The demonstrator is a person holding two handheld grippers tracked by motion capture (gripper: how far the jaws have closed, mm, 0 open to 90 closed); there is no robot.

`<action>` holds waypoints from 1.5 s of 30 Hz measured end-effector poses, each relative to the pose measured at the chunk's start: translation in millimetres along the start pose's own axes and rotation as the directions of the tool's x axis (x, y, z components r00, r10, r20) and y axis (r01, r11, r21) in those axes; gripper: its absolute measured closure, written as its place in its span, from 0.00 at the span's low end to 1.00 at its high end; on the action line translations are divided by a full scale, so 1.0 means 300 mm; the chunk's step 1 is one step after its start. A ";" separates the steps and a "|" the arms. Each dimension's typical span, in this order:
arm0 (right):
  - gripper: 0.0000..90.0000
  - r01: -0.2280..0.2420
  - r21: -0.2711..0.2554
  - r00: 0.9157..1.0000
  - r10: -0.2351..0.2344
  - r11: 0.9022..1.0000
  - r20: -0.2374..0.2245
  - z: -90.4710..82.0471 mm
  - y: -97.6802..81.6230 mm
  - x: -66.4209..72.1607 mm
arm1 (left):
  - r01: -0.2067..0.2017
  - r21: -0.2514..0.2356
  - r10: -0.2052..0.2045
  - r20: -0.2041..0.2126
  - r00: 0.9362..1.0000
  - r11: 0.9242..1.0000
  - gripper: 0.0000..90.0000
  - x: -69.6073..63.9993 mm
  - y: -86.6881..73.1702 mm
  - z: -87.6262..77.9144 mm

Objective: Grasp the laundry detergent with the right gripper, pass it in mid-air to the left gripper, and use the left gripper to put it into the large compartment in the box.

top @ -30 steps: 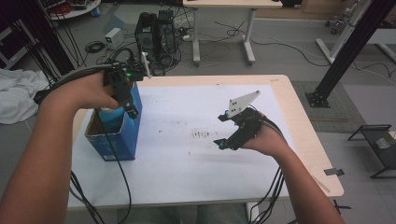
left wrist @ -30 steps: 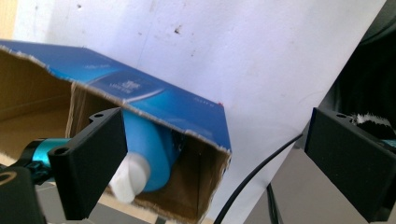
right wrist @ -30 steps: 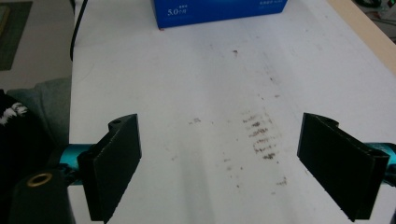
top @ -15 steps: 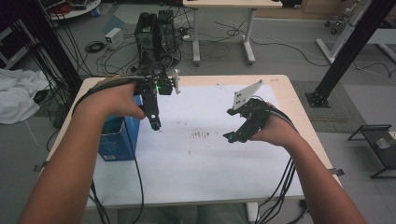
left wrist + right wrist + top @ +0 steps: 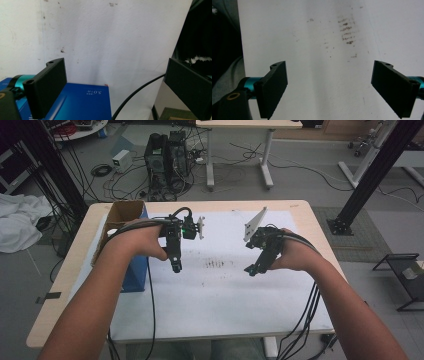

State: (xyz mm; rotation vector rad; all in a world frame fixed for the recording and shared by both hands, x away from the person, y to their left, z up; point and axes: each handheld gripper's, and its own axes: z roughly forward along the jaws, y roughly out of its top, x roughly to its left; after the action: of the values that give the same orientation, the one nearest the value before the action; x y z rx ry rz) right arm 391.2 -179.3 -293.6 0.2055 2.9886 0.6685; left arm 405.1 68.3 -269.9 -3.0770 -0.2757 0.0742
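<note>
While both grippers hung empty, jaws spread, the left gripper (image 5: 175,265) hovered beside the blue box (image 5: 134,270); the right gripper (image 5: 255,267) farther off, seemingly idle.

The high view looked forward and down over the white sheet (image 5: 220,290). Both gripper views faced that sheet (image 5: 105,45) (image 5: 317,62) at close range.

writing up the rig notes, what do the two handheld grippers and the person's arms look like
Both the left gripper and the right gripper are black, with flat rectangular black jaws on teal mounts. Each carries a pale grey three-cornered plate and trails black cables. A green light glows on the left one. The forearms are bare, no sleeves showing.
</note>
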 end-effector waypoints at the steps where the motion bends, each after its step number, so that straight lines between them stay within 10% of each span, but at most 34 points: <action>1: 0.14 -0.001 0.008 1.000 0.001 1.000 -0.003 0.003 0.000 0.000 | 0.012 -0.006 -0.012 0.001 1.000 1.000 0.04 0.002 0.001 0.009; 26: 0.14 -0.002 0.047 1.000 0.002 0.999 -0.003 0.019 0.001 0.015 | 0.007 -0.028 -0.007 -0.001 1.000 1.000 0.04 -0.011 0.018 0.014; 45: 0.14 -0.011 0.187 1.000 0.012 0.982 -0.005 0.013 -0.027 0.007 | 0.001 -0.033 -0.001 0.012 1.000 0.999 0.04 -0.001 -0.001 0.005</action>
State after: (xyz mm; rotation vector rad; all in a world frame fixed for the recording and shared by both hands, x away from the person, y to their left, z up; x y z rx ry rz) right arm 388.7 -184.5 -300.7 0.2313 3.0577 0.3882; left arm 404.7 68.6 -271.3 -3.1100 -0.2822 0.0883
